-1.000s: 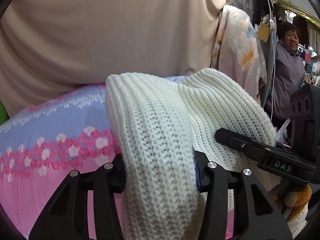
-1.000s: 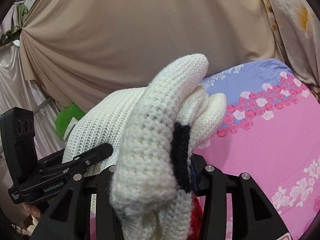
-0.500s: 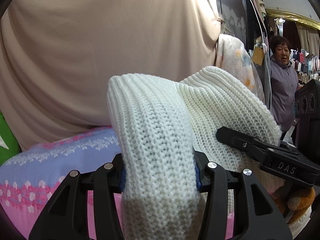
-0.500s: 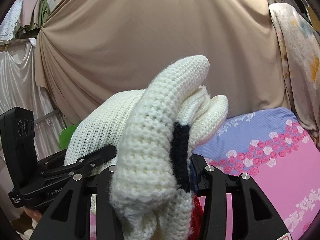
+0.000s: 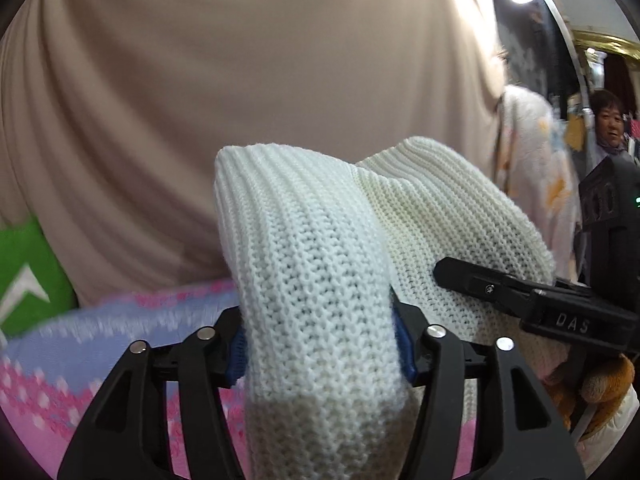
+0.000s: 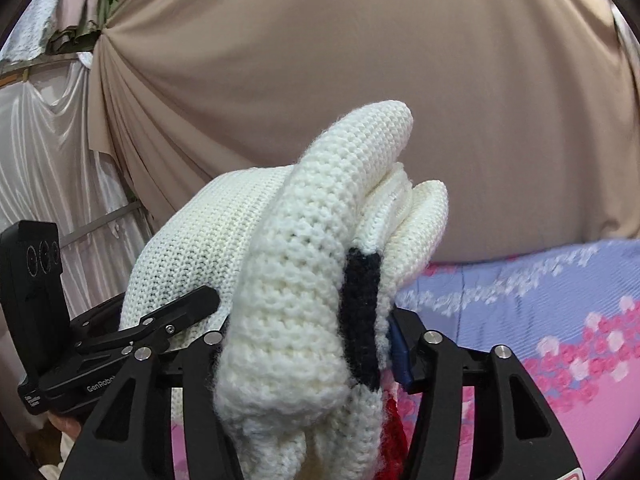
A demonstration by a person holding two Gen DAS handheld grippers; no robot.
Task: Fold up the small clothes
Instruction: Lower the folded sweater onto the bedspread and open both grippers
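"DAS" on R gripper (image 5: 572,322)

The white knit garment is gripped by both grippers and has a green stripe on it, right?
Not quite. The stripe on the white knit garment is black, as the right wrist view shows. Both the left gripper and the right gripper do grip it.

one knit garment (image 5: 320,288), two grippers (image 5: 320,354), perhaps

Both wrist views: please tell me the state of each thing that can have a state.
white knitted garment: lifted above the bed, bunched, clamped at two places.
left gripper: shut on the garment.
right gripper: shut on the garment.
flowered bedsheet: spread flat below.
beige curtain: hanging, draped.
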